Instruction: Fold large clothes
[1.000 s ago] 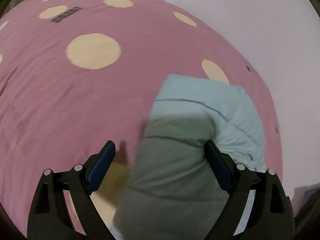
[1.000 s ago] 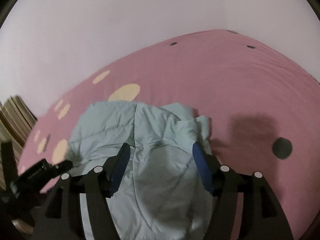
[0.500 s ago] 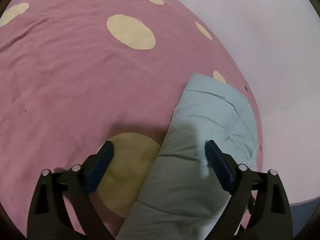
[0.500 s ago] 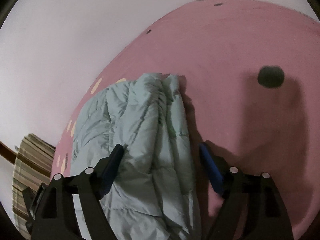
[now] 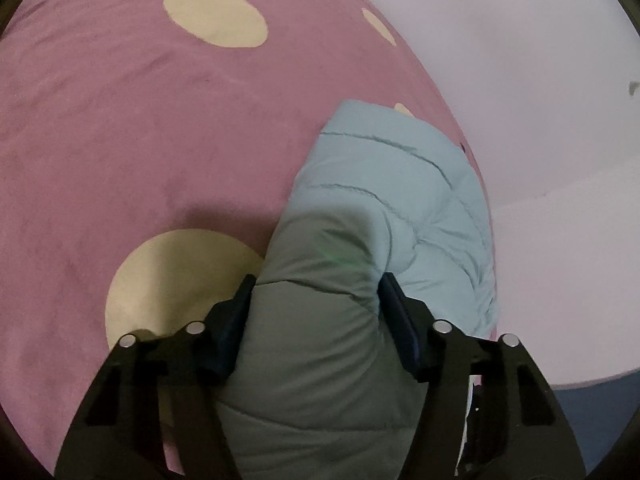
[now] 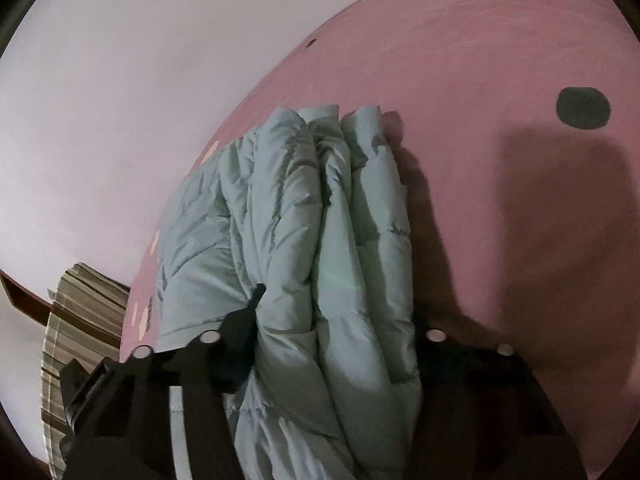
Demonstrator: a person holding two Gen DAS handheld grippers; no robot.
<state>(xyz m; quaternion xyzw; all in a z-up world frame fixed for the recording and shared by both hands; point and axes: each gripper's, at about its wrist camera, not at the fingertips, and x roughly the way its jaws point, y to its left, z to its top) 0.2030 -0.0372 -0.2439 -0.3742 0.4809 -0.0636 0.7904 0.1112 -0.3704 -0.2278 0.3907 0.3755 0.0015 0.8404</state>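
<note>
A: Start with the biggest thing. What carries it all?

B: A bed under a pink cover (image 5: 120, 140) with cream dots (image 5: 216, 16), and a few dark dots on the side the right wrist view shows. A pale wall (image 5: 520, 60) stands beyond it, and a striped stack (image 6: 68, 320) shows at the left edge of the right view.

A: And the garment?

B: A pale blue quilted jacket (image 5: 400, 184) lies on the cover near the bed's far right edge, bunched into a thick roll. In the right view its layers stand as puffy ridges side by side.

A: What has changed in the last second?

B: Both claws stood wide over the bundle a moment ago, with clear gaps between pads and fabric. Since then they have dropped closer to it, and the jaws are closing. The left claw (image 5: 316, 300) now has its dark blue pads pressed into either side of the roll. The right claw (image 6: 336, 312) has the bunched layers filling it; its left finger digs into the fabric, while its right finger is hidden behind the padding.

A: So each is gripping?

B: The left is clamped on the jacket. The right looks clamped too, though I judge that from one finger and the squeezed folds.

A: What does that mean for the fold?

B: Probably that the bundle is being taken up at two points, ready to be lifted or turned over. The roll looks bulky and springy, so a loose layer may slip free.
</note>
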